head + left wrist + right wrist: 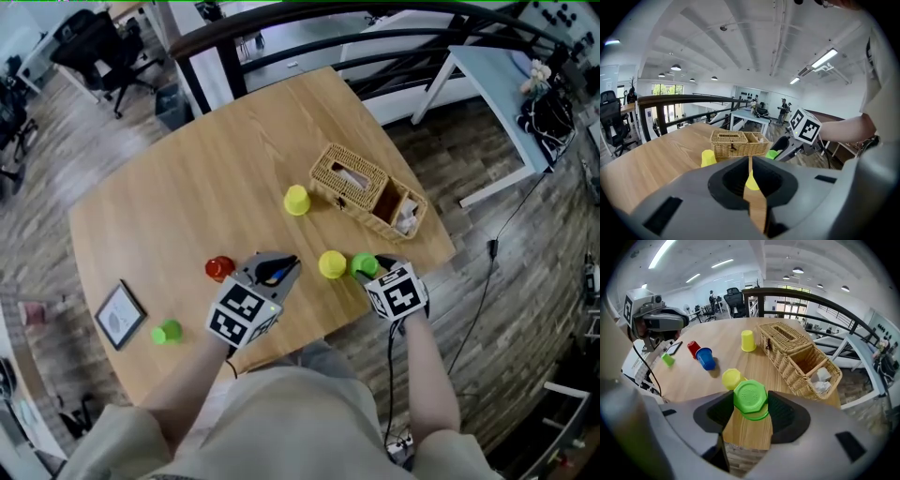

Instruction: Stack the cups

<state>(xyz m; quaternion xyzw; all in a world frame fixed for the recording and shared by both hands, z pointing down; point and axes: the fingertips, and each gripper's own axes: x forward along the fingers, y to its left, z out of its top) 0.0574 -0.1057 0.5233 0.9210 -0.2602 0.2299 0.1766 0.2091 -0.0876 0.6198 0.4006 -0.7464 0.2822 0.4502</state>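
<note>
The right gripper clamps an upturned green cup near the table's near edge, at about 5 o'clock on the top. A yellow cup stands just beside it at 9 o'clock. Left of that, the left gripper is closed and empty. Farther off, toward 12 o'clock, a second yellow cup sits beside a wicker basket.
</note>
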